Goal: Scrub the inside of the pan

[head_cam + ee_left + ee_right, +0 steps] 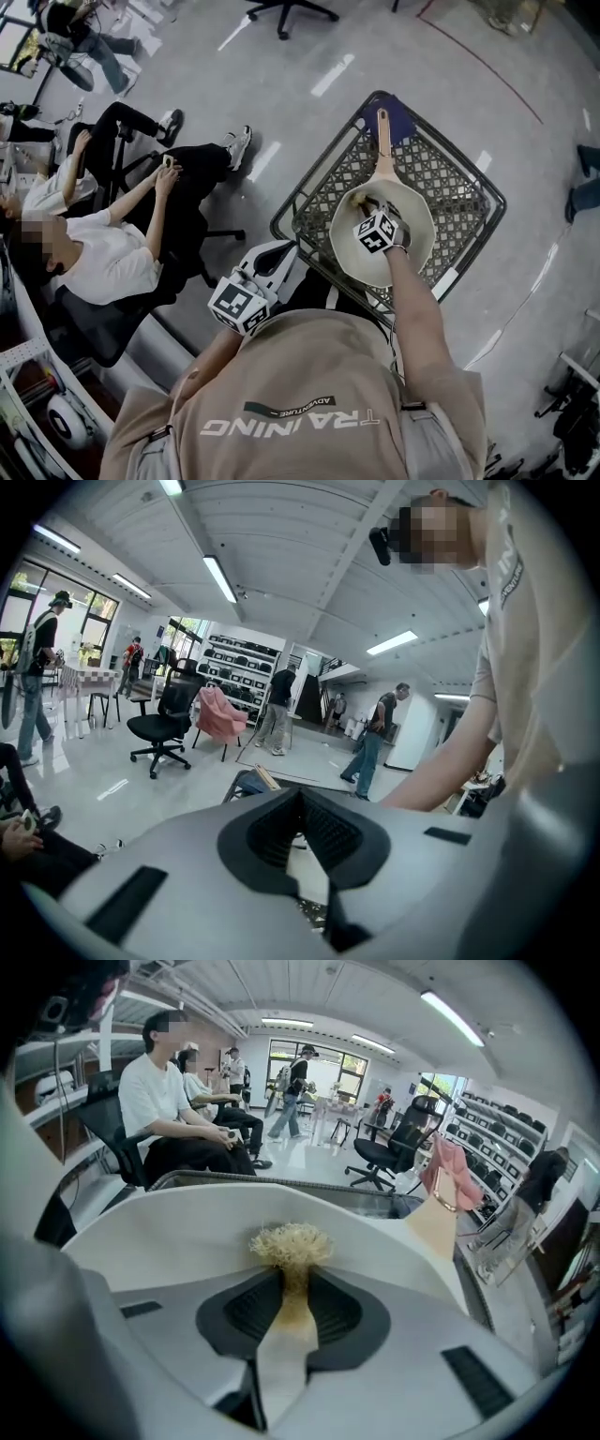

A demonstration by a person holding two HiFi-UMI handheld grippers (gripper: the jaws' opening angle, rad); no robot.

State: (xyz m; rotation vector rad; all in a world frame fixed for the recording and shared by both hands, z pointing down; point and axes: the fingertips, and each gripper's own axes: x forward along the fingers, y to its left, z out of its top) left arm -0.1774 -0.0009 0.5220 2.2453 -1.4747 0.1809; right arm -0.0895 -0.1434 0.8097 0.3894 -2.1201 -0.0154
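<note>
Pan point(419, 246) sat mouth up on a wire mesh basket point(459, 192). Its wooden handle point(382, 141) pointed away from the operator, toward a blue item point(401, 120) at the far corner; couldn't tell what that was. Inside was cream, with a shallow curved wall.

Right tongs point(293, 1290) were clamped on a brush point(291, 1244). The tan stem was pinched between the pads and the pale frizzy tuft stuck out past the tips, down in the bowl near the far wall. Couldn't tell whether the bristles touched the surface.

Left tongs point(305, 834) were apart with nothing in them. They sat by the basket's near-left corner, clear of the pan.

Handling, my read:
- **Pan:** rigid and not heavy, and the smooth inside is probably slick.
- **Risk:** nothing pinned it; it only rested on the mesh. Scrub pressure could slide or spin it, and a push near the rim could tip it.
- **Where to hold:** the wooden handle is best, since dry wood gives decent friction and it's a long lever against rotation. The near rim is the fallback, but a thin smooth rim may slip from the pads.
- **Brush:** the tuft is soft and will splay. The stem looked thin, so it may twist in the grip under side load.
- **Steadying:** the free left tongs are the obvious candidate.
</note>
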